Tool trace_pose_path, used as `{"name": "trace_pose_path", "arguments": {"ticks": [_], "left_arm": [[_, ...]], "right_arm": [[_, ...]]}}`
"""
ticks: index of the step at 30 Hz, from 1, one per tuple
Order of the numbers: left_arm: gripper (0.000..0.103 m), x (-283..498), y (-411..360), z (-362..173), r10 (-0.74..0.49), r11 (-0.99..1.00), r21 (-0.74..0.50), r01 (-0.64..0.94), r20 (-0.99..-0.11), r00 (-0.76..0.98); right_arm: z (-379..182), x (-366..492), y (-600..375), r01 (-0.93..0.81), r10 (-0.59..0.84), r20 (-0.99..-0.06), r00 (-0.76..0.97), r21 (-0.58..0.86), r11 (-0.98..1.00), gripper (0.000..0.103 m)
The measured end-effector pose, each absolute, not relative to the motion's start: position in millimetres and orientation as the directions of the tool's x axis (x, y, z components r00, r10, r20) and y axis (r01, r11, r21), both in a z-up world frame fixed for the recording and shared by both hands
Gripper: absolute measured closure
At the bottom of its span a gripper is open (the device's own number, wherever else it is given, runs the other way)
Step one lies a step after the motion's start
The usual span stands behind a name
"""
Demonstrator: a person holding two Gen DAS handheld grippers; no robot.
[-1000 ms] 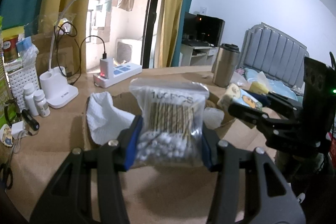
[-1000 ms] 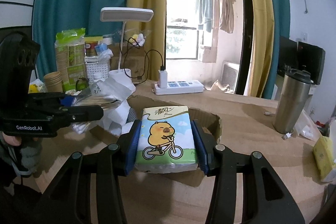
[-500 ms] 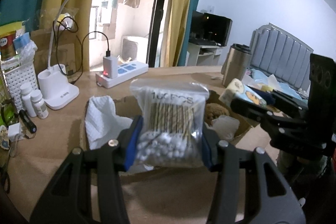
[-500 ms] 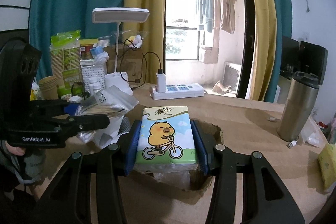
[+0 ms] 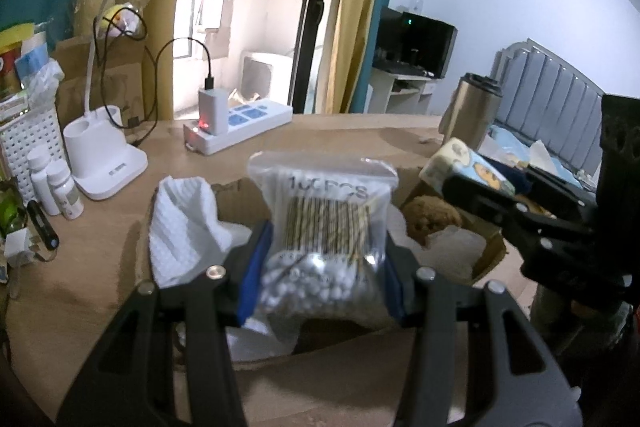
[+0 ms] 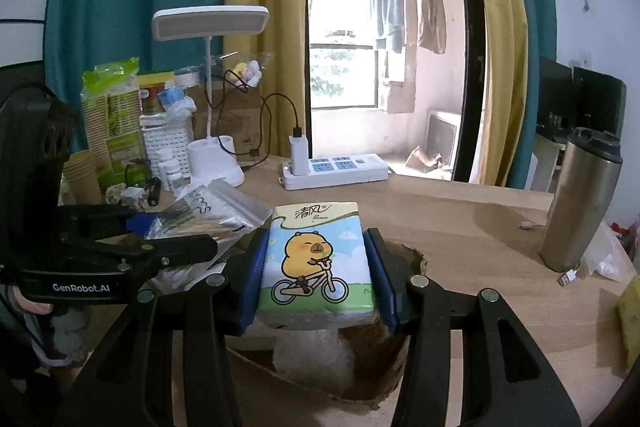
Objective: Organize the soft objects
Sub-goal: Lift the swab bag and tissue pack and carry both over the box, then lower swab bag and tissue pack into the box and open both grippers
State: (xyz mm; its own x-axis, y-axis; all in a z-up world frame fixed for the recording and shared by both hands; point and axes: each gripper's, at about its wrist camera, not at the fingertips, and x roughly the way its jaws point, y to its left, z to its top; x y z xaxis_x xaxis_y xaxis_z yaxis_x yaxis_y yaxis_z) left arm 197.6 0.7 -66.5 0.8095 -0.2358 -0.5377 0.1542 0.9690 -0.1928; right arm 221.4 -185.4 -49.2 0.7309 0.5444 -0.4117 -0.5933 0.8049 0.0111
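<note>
My left gripper [image 5: 322, 275] is shut on a clear zip bag of cotton swabs [image 5: 326, 239] and holds it over an open cardboard box [image 5: 486, 255]. Inside the box lie a white waffle cloth [image 5: 182, 223], a brown plush toy [image 5: 430, 217] and white soft packs. My right gripper [image 6: 316, 279] is shut on a tissue pack with a cartoon capybara on a bicycle [image 6: 316, 259], held above the same box [image 6: 416, 259]. A white fluffy item [image 6: 316, 351] lies under it. Each gripper shows in the other's view, the left [image 6: 172, 251] and the right [image 5: 480, 195].
A white desk lamp [image 5: 104, 155], a power strip with charger [image 5: 236, 127], pill bottles [image 5: 56, 187] and a white basket [image 5: 28, 143] stand at the back left. A steel tumbler [image 6: 580, 203] stands at the right. Paper cups and packages [image 6: 112, 131] crowd the far left.
Both grippers have moved forward and lower over the box with their loads still held. The box interior and plush toy have come into view.
</note>
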Motion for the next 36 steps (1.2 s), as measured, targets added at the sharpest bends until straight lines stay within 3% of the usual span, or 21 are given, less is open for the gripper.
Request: {"name": "trace_pose_path", "arguments": {"ticks": [19,22,24,26,28,36], "left_arm": [[0.05,228.6,-3.5,-87.7,-0.245,0.966,-0.222,0.131,-0.627,0.74],[0.048,229.6,-3.5,-89.3,-0.245,0.966,-0.223,0.13,-0.634,0.733],[0.044,229.3,-4.2,-88.6,-0.243,0.967,-0.221,0.13,-0.634,0.734],[0.031,227.9,-5.4,-86.8,-0.24,0.968,-0.215,0.131,-0.632,0.736],[0.025,224.9,-6.1,-83.9,-0.246,0.966,-0.22,0.136,-0.622,0.743],[0.021,209.7,0.4,-69.7,-0.238,0.966,-0.22,0.133,-0.575,0.783]], "right_arm": [[-64.3,247.0,-176.3,-0.528,0.487,-0.477,0.731,0.057,0.848,0.053],[-65.2,248.3,-177.3,-0.512,0.471,-0.481,0.74,0.052,0.857,0.047],[-63.8,247.0,-178.0,-0.511,0.471,-0.474,0.744,0.052,0.858,0.04],[-62.7,245.7,-178.7,-0.508,0.469,-0.471,0.747,0.052,0.86,0.038],[-61.3,243.5,-180.7,-0.506,0.469,-0.465,0.751,0.052,0.861,0.038],[-52.9,230.9,-183.2,-0.503,0.465,-0.447,0.764,0.039,0.864,0.037]]}}
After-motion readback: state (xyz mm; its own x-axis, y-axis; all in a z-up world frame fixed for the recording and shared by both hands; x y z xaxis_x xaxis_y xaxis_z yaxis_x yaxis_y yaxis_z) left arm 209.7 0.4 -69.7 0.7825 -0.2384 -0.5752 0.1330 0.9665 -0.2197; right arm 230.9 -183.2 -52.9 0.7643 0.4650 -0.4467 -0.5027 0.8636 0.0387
